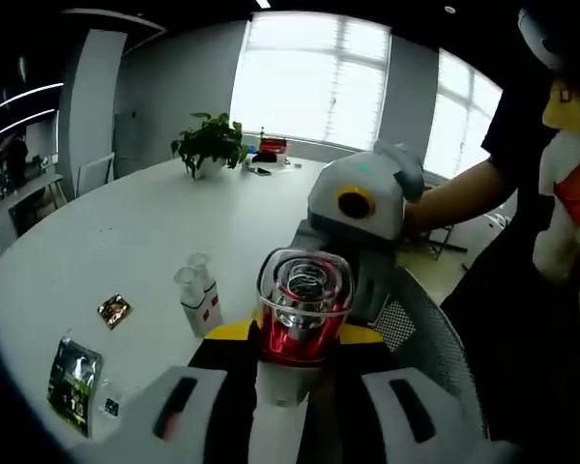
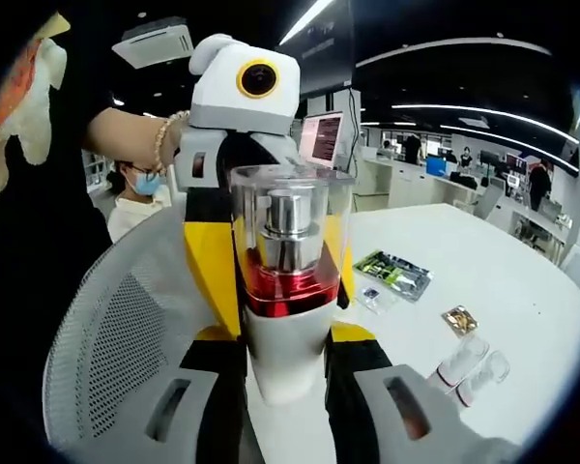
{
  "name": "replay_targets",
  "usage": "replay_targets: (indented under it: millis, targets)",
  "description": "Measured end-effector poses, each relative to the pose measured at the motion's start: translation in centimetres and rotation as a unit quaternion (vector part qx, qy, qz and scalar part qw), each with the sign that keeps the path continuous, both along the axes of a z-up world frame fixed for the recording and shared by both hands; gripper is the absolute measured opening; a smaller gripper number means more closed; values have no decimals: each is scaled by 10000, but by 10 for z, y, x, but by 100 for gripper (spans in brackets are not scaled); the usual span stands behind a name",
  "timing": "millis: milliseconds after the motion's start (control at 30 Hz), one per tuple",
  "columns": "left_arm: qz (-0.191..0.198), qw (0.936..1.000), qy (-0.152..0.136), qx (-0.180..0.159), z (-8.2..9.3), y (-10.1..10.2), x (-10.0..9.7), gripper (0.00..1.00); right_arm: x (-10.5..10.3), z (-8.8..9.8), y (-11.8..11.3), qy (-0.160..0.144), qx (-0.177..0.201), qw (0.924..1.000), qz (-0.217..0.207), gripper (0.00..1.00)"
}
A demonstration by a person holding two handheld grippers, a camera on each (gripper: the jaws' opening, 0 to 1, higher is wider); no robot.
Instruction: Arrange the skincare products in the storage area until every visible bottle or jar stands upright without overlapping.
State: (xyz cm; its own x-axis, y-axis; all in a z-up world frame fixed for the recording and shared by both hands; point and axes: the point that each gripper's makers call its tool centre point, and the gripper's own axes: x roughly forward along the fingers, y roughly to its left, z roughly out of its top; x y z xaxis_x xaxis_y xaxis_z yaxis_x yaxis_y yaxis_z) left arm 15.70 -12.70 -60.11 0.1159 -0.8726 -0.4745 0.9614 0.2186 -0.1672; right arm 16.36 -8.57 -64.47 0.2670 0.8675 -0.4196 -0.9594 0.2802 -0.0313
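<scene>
A white bottle with a red band and a clear cap (image 1: 304,307) (image 2: 288,253) is held in the air above the table edge. My left gripper (image 1: 298,336) is shut on it, its yellow pads pressing both sides. My right gripper (image 2: 285,340) is shut on the white base of the same bottle. In the left gripper view the right gripper (image 1: 350,269) reaches in from behind the bottle. In the right gripper view the left gripper (image 2: 275,307) flanks the bottle from the far side. Two small clear-capped bottles (image 1: 198,295) (image 2: 469,369) sit side by side on the white table (image 1: 126,232) (image 2: 503,261).
A gold sachet (image 1: 113,309) (image 2: 459,319) and a green packet (image 1: 74,377) (image 2: 394,274) lie on the table. A potted plant (image 1: 211,143) stands at the far edge. A grey mesh chair (image 2: 106,329) (image 1: 435,338) is beside the table. A masked person (image 2: 135,198) sits behind.
</scene>
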Motion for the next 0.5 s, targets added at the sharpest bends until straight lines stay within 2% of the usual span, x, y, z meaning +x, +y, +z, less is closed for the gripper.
replay_targets:
  millis: [300,500]
  targets:
    - [-89,9997,75,206,-31,-5,11,23,13,-31,-10,6,-286,9995,-108,30]
    - [-116,9994,104,311,-41,-6,11,23,15,-45,-12,54,-338,9993,-156,30]
